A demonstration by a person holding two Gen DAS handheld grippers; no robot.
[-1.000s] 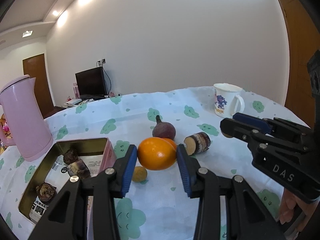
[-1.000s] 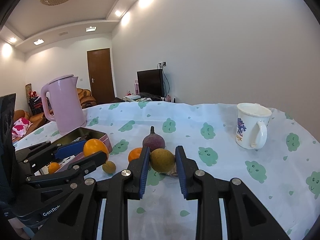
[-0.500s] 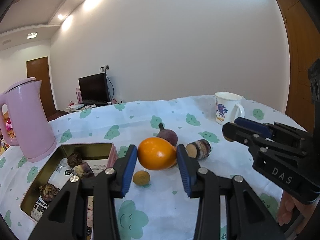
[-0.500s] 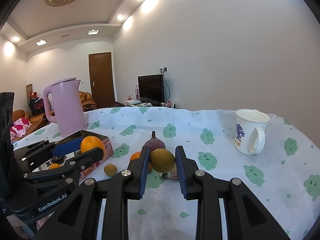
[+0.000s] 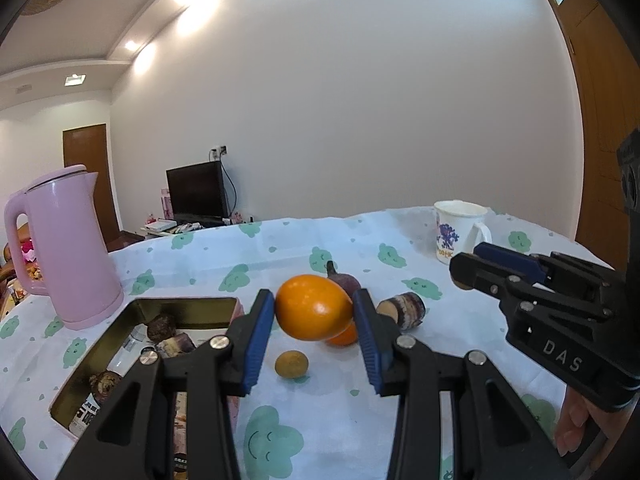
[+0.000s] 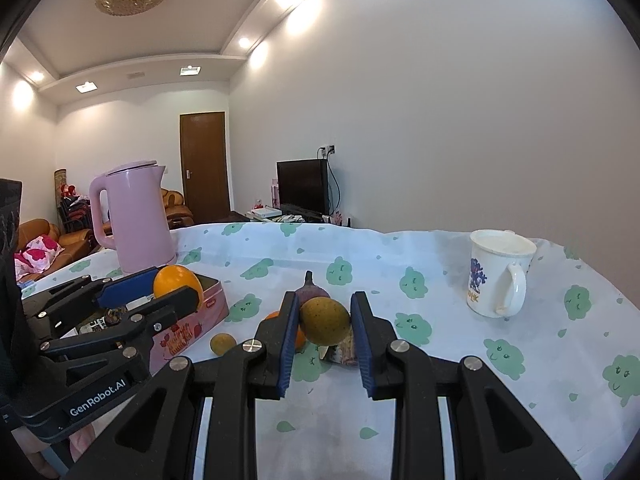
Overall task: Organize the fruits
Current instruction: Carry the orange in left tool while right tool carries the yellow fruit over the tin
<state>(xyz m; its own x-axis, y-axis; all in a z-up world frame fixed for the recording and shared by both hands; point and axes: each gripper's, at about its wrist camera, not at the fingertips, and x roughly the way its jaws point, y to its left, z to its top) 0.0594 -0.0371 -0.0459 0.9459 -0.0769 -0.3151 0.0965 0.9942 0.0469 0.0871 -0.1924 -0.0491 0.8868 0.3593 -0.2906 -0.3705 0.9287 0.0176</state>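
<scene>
With a few pieces already in the tin (image 5: 120, 312), we hold an orange (image 5: 314, 307) clamped in our left tongs (image 5: 314, 320) and a yellow-green fruit (image 6: 325, 321) in our right tongs (image 6: 325, 330), both lifted above the counter (image 6: 440, 360), where four pieces remain.

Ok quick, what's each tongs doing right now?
Left tongs: shut on the orange.
Right tongs: shut on the yellow-green fruit.

kettle (image 5: 68, 248) left, behind tin (image 5: 120, 344) | fig (image 5: 343, 282) centre, cane piece (image 5: 404, 310) right of it | longan (image 5: 292, 364) nearest | mug (image 5: 456, 232) far right
</scene>
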